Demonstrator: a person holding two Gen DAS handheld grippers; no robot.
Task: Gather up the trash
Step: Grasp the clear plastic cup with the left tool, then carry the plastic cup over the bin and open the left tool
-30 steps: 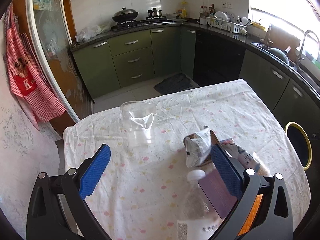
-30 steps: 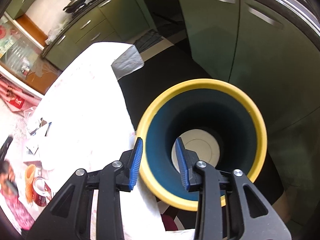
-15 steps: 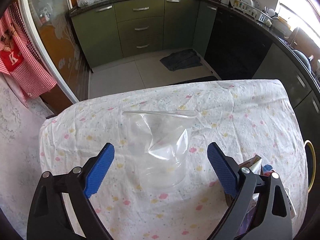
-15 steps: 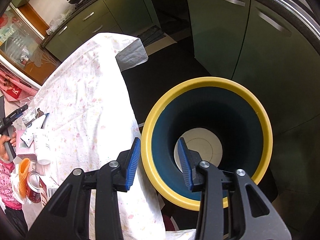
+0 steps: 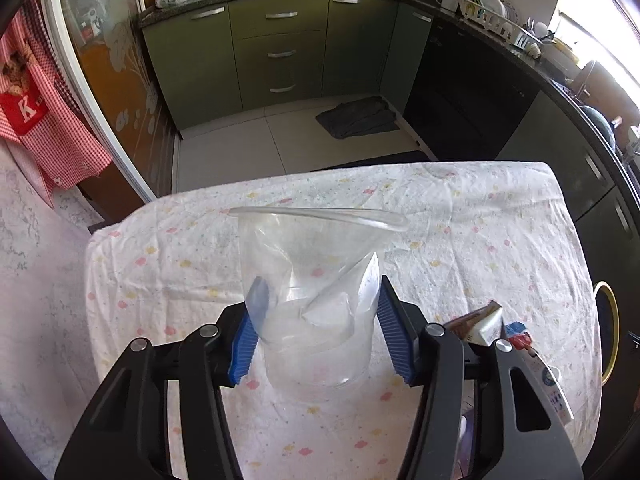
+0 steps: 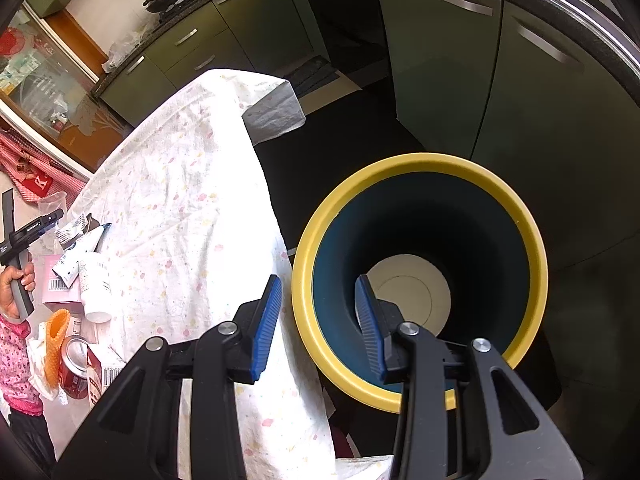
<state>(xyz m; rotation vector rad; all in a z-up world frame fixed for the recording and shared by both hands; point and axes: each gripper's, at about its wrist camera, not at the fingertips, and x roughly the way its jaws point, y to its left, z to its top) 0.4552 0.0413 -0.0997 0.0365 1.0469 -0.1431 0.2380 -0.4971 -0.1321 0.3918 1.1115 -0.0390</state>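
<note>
A crumpled clear plastic cup [image 5: 312,248] stands upright on the flowered tablecloth [image 5: 460,240]. My left gripper [image 5: 318,304] straddles its lower half; its jaws are closing, and both blue pads [image 5: 390,332] touch the cup's sides. Off the table's right side, my right gripper [image 6: 318,284] hangs open over the edge of the yellow-rimmed bin [image 6: 520,216], with nothing between its fingers. At the far left of the right wrist view lie more trash: a white bottle [image 6: 94,284], a red can [image 6: 74,368] and an orange net [image 6: 56,336].
Crushed wrappers and a carton [image 5: 488,324] lie just right of my left gripper. The bin's rim [image 5: 610,320] shows past the table's right edge. Green kitchen cabinets [image 5: 280,52] ring the room, and a dark mat [image 5: 356,116] lies on the floor.
My left gripper moved away from the wrappers to the clear cup and narrowed from wide open until its pads met the cup's sides. The right gripper stayed over the bin.
</note>
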